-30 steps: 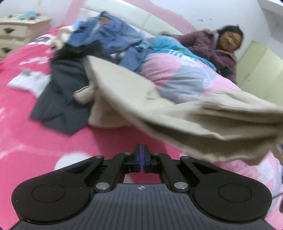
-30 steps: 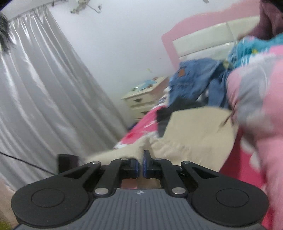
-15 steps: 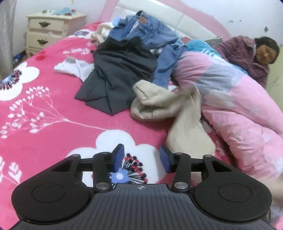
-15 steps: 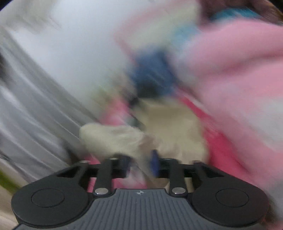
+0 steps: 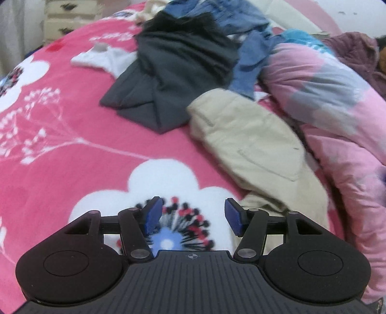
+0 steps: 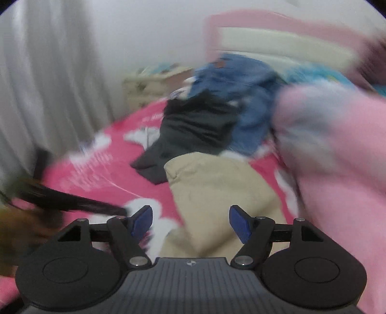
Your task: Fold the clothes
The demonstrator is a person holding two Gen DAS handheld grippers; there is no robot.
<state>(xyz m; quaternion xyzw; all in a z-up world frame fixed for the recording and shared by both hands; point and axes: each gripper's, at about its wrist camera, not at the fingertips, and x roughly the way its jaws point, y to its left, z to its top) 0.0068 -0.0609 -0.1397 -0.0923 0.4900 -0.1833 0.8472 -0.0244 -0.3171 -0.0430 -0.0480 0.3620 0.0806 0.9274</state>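
Beige trousers [image 5: 251, 145] lie crumpled on the pink flowered bedspread [image 5: 60, 157], right of centre in the left wrist view. They also show in the right wrist view [image 6: 217, 188], just ahead of the fingers. My left gripper [image 5: 191, 216] is open and empty, above a white flower print, left of the trousers' near end. My right gripper [image 6: 190, 221] is open and empty, directly over the trousers' near end. A dark grey garment [image 5: 173, 72], blue jeans [image 5: 224, 17] and a white garment [image 5: 103, 58] lie piled further back.
A pink and grey quilt [image 5: 337, 108] rises along the right side. A person in a purple jacket [image 5: 357, 50] lies at the far right. A cream nightstand [image 5: 70, 19] stands at the back left. Grey curtains [image 6: 48, 84] hang at the left.
Both grippers opened and let go of the beige trousers, which dropped onto the bed. Both grippers moved back and lower toward the bedspread.
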